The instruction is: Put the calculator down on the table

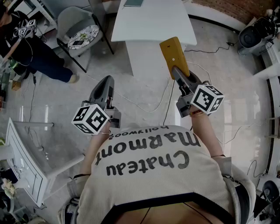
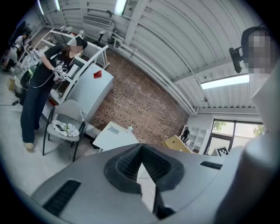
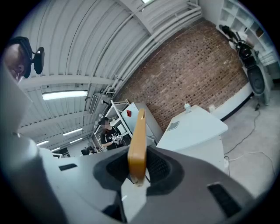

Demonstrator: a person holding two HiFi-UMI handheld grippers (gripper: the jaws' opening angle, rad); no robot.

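Nearest to me, the wearer's shirt (image 1: 148,162) carried the only print I could read, "Chateau Marmont" with a smaller "hollywood" beneath it; the marker cubes bore black-and-white squares and no words. The left tool (image 1: 105,82) was held level, well short of the table (image 1: 148,26), its jaws closed together on nothing. The right tool (image 1: 178,72) was clamped on the calculator (image 1: 174,53), a mustard-yellow slab held in the air on the near side of the table and not yet over its top. The pads pinched only its near end, edge-on, so most of its length stuck out toward the table. To my eye that was the weak point: a thin grip so far from the middle could let it swing or slide out on the way, and any early loosening would have dropped it on the hard floor (image 1: 227,96) short of the table. Cables (image 1: 148,105) trailed across the floor just before the table, a likely snag for feet stepping in. A flat grey item (image 1: 133,3) lay at the table's far edge, well clear of a near-edge landing. I could make out no brand or keys on the calculator from where I stood.
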